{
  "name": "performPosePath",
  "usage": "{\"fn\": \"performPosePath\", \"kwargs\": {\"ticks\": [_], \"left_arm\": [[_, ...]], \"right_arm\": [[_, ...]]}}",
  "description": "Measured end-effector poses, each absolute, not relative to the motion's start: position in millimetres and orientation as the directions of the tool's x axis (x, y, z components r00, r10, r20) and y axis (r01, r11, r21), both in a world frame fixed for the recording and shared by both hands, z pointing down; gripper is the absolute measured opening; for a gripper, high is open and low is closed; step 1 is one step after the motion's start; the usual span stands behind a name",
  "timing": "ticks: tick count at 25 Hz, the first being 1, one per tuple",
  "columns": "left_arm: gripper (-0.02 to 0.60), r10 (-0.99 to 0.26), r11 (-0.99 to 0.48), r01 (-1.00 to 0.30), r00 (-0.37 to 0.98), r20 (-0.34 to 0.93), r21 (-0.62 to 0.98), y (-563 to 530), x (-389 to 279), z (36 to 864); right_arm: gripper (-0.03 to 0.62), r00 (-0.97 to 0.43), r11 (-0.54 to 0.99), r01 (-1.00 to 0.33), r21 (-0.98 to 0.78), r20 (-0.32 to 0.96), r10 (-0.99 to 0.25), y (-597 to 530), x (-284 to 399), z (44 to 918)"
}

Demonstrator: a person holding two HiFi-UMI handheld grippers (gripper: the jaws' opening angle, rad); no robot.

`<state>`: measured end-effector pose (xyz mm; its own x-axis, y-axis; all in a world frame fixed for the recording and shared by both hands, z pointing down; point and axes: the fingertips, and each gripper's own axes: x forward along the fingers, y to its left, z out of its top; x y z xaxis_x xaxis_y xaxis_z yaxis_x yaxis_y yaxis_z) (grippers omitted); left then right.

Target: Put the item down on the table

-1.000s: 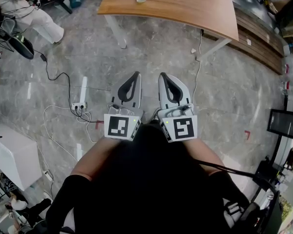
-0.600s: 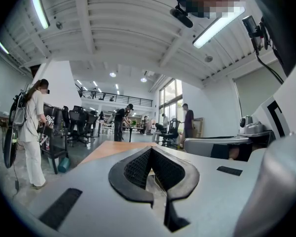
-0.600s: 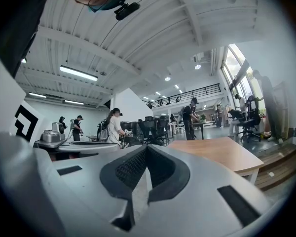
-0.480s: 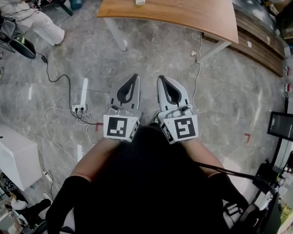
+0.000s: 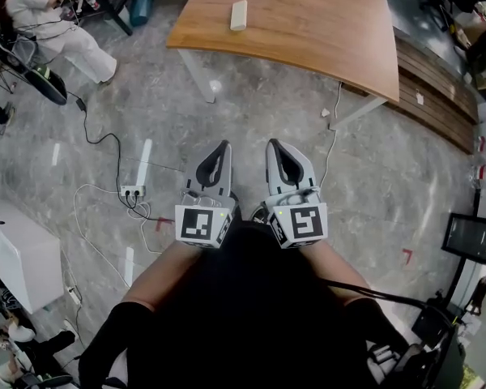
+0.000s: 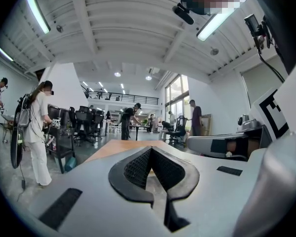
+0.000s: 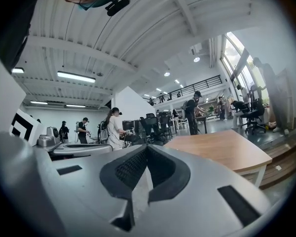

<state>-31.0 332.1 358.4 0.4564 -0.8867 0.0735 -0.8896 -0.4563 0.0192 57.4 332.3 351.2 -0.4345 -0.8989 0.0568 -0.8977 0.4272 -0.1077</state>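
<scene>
The table (image 5: pixel 308 23) runs off the top edge of the head view, so its far side is gone. That little pale block (image 5: pixel 239 14) on it is too small to say what it is. The seated person (image 5: pixel 44 27) gets clipped by the top-left corner, the white box (image 5: pixel 12 254) by the left edge, the dark screen (image 5: pixel 474 237) by the right. Both hands are hidden under the left gripper (image 5: pixel 223 146) and right gripper (image 5: pixel 274 143). The far-off people (image 6: pixel 195 117) in the gripper views are too tiny for detail.
</scene>
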Motion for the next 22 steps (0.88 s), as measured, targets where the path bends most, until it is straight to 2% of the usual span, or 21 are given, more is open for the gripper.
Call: {"fn": "performPosePath", "kwargs": {"ticks": [9, 22], "left_arm": [[0.003, -0.883, -0.459, -0.887, 0.461, 0.085, 0.053, 205.5, -33.6, 386.7], [0.003, -0.849, -0.513, -0.855, 0.518, 0.105, 0.073, -34.9, -91.2, 379.1]], "right_arm": [[0.012, -0.424, 0.414, -0.904, -0.107, 0.101, -0.9, 211.8, 53.3, 376.6], [0.012, -0.39, 0.379, -0.92, -0.099, 0.131, -0.911, -23.8, -14.9, 376.9]]}}
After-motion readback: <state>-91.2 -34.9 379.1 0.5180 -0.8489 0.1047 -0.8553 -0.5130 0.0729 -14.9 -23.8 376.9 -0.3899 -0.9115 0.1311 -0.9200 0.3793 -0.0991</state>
